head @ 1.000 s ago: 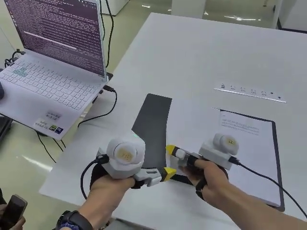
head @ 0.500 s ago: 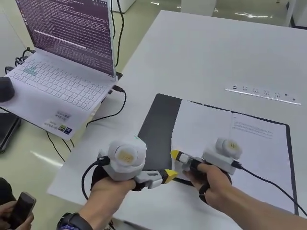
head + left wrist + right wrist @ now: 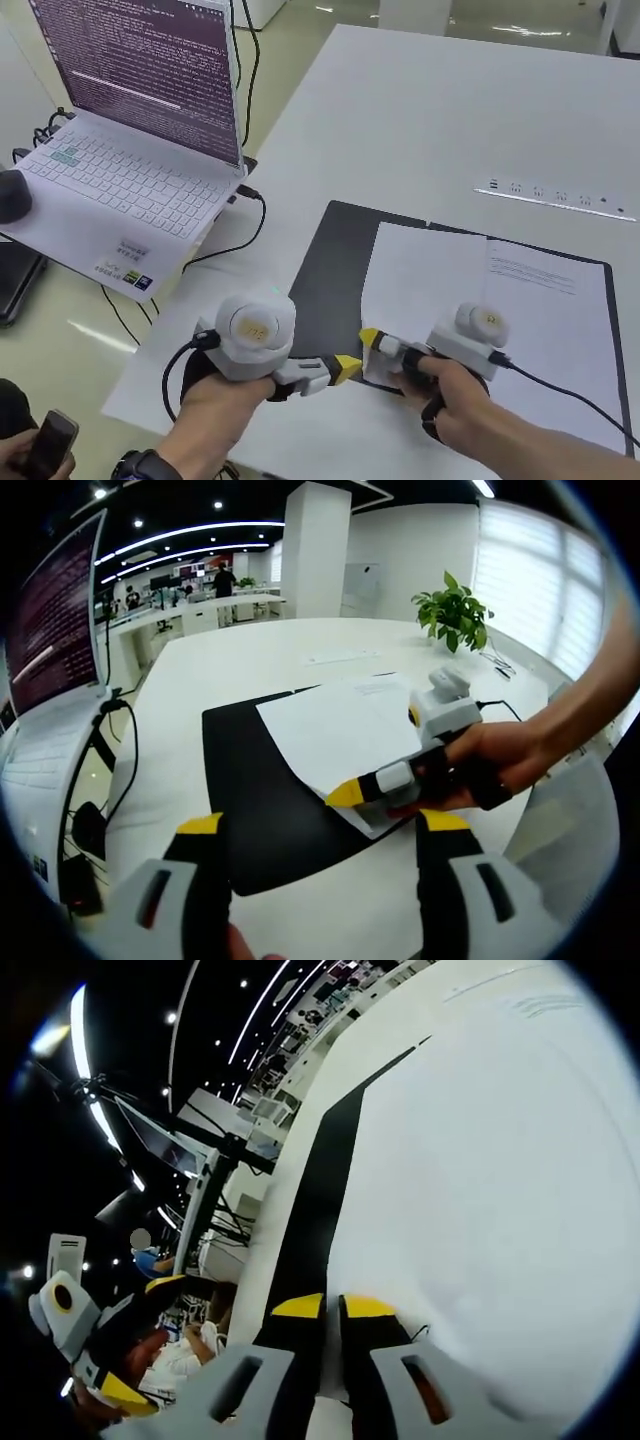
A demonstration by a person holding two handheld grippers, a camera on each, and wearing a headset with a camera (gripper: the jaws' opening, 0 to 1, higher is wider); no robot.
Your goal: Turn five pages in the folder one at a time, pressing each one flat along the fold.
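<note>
Right gripper view: the page (image 3: 480, 1160) is clamped at its near edge between the right gripper (image 3: 332, 1307) fingers and should be lifted slowly over the folder (image 3: 240, 780), lying just ahead of the left gripper (image 3: 322, 823) fingers, which are held apart.

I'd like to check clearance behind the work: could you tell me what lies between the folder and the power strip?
The stretch is bare white table in the head view; nothing sits between the folder and the power strip.
</note>
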